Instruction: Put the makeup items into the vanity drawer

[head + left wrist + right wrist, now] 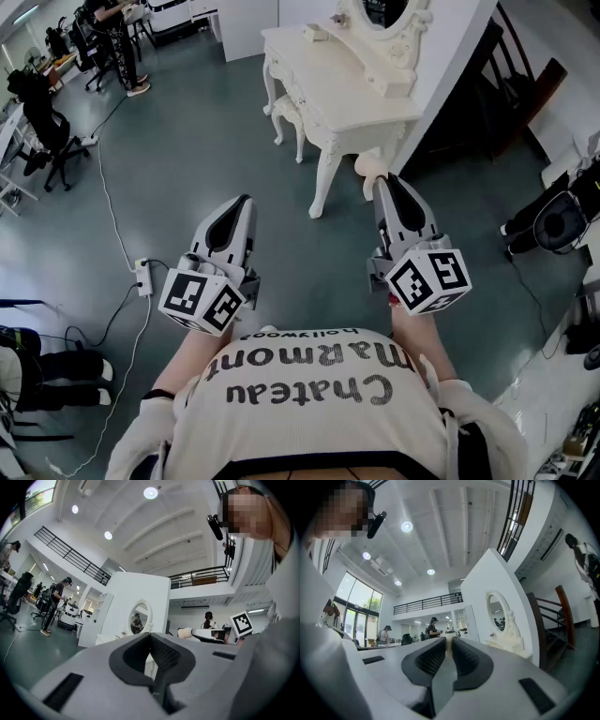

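The white vanity [342, 89] with its oval mirror [382, 11] stands a few steps ahead, against a white partition. A small pale item [314, 31] lies on its top; I cannot tell what it is. The drawer fronts look closed. My left gripper [246, 199] and right gripper [386, 178] are held in front of my body, pointing toward the vanity, both shut and empty. In the left gripper view the jaws [151, 635] meet, with the mirror [139, 618] beyond. The right gripper view shows shut jaws [449, 639] and the vanity [506, 641] to the right.
A white stool [289, 112] sits under the vanity's left side. A power strip [143, 276] and cable lie on the floor at left. An office chair [47, 131] stands far left, a black bag [555, 221] at right. People work in the background.
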`<state>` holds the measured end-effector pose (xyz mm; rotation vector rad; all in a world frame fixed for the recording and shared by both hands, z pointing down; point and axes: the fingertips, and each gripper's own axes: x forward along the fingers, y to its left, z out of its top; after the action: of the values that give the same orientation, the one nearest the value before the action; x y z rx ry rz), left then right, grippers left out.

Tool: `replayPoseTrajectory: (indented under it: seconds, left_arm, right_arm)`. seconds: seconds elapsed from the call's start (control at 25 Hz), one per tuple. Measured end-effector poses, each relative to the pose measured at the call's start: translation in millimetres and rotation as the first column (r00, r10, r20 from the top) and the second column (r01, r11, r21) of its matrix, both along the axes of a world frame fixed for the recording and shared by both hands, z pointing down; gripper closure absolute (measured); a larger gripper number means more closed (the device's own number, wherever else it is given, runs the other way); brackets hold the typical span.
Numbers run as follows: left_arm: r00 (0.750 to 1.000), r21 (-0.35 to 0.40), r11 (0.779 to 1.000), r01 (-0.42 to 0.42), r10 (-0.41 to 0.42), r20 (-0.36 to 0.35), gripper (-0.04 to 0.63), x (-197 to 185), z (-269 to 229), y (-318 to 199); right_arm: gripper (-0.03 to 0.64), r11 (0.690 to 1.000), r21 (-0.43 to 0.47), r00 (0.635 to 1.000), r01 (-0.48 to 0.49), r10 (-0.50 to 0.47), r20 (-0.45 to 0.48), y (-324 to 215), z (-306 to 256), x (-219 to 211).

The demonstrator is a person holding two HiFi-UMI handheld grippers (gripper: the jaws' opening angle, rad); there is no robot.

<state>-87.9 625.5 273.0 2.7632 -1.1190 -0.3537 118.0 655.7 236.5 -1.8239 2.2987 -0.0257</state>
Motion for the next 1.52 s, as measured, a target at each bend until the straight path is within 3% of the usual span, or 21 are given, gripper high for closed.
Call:
replayPoseTrajectory:
  seconds: [0.48, 0.68, 0.92, 1.2, 1.52]
  left_arm:
    - [1.000, 0.020, 1.000, -0.012, 0.012, 0.003, 0.586, -19, -8, -41]
    - [0.999, 0.023, 0.999, -0.026, 0.026, 0.018, 0.586, -44, -10, -62]
    - [0.999, 0.100, 0.994, 0.047, -0.045, -0.024, 0.586, -88, -27, -84]
    - [0.994, 0.012, 0.995, 0.102, -0.102, -0.043, 0.588, -109, 3, -126]
    - [0.981, -0.023, 0.982, 0.189, -0.190, -0.037, 0.588, -95, 8, -206]
  right_arm:
    - [0.555, 1.000, -0.002, 1.000, -0.002, 0.002, 0.011, -37, -3, -19]
    - [0.555, 1.000, 0.017, 0.996, 0.004, -0.006, 0.089, -59, -7, -39]
    - [0.551, 0.998, 0.029, 0.980, 0.052, -0.056, 0.189, -88, -4, -63]
    - [0.551, 0.993, -0.007, 0.987, 0.115, -0.113, 0.117, -141, 11, -91]
    - [0.551, 0.986, -0.008, 0.979, 0.166, -0.163, 0.120, -243, 12, -59]
